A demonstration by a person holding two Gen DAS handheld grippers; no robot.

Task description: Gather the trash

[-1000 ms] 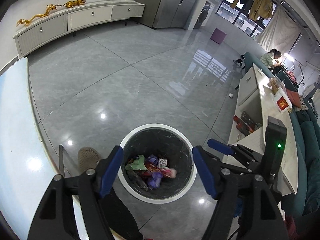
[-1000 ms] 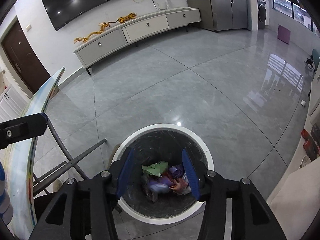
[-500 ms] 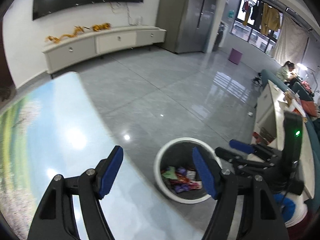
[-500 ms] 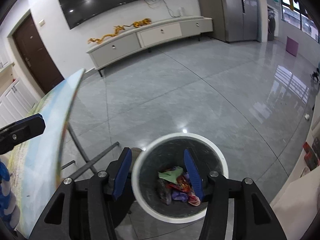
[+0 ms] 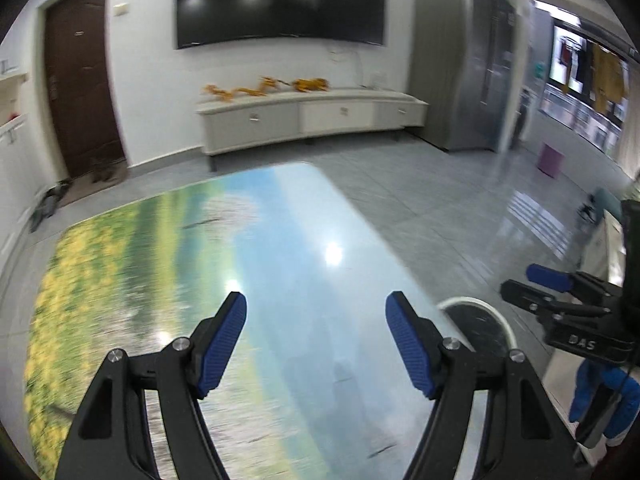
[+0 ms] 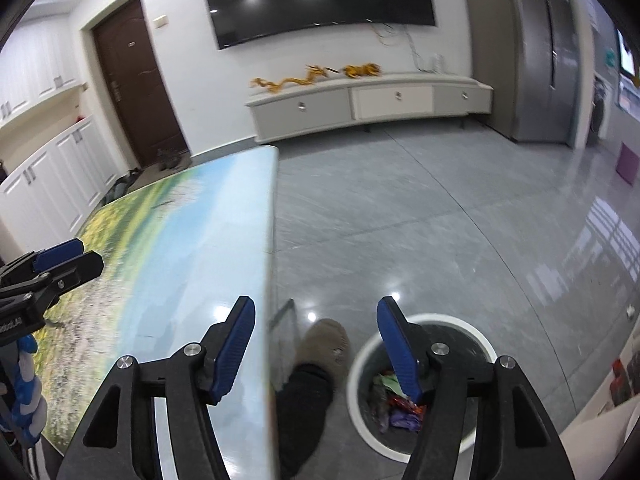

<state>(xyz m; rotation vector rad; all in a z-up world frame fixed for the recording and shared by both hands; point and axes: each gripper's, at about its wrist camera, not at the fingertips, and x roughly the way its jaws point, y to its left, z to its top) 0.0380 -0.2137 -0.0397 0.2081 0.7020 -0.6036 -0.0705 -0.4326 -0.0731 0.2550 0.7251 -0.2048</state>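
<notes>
The bin (image 6: 420,384) stands on the floor (image 6: 420,220) just beside the table's (image 6: 192,248) right edge, with wrappers (image 6: 396,404) inside. A slippered foot (image 6: 320,348) lies between bin and table edge. Beyond the table's far edge, a cabinet (image 5: 308,120) lines the wall under a screen (image 5: 280,0), seemingly.

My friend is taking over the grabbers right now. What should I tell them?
Left gripper: open, empty, above the table with the landscape print.
Right gripper: jaws opening, nothing between them, over the table's edge, with the bin on the floor just beyond.
Trash bin: round, white-rimmed, on the floor beside the table, with colourful wrappers already inside.
Done: some trash is in the bin.
Left: no trash shows on the part of the table in view, though the picture is blurred. Look over the rest of the table and floor for more, then carry it to the bin.
</notes>
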